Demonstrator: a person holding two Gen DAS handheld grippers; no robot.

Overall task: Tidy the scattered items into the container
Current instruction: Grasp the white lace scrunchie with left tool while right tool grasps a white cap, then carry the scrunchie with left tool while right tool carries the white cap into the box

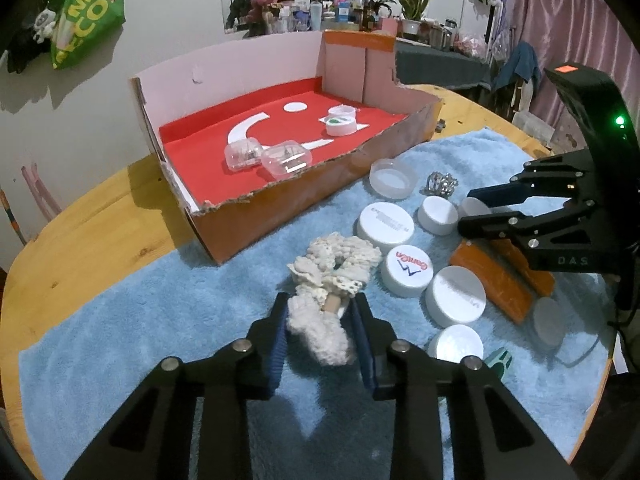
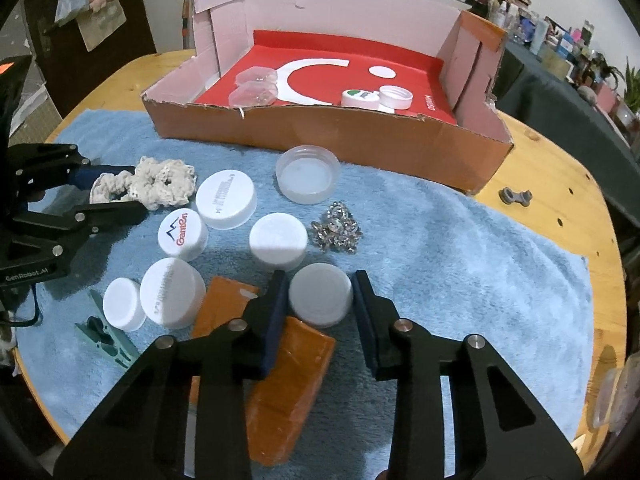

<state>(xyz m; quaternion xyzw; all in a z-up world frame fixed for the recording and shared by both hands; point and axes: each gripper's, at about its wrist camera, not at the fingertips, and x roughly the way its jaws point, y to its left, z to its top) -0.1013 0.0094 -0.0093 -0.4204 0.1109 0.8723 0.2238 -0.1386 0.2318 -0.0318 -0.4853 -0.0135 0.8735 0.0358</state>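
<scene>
We hold two pickups at once: our left claw (image 1: 320, 320) has closed on the cream lace scrunchie (image 1: 334, 276), its pads pressing the near end, while our right claw (image 2: 320, 300) has clamped a white cap (image 2: 320, 300) that sits partly on an orange packet (image 2: 288, 380). Neither item appears lifted off the blue towel (image 2: 460, 248) yet. Next, we judge, both must rise clear of the neighbouring caps and cross the torn front wall of the cardboard box (image 2: 320, 132), where four small containers already lie. The towel covers a round wooden bench (image 2: 560, 184) in a cluttered room; shelves of bottles and plants stand behind.
</scene>
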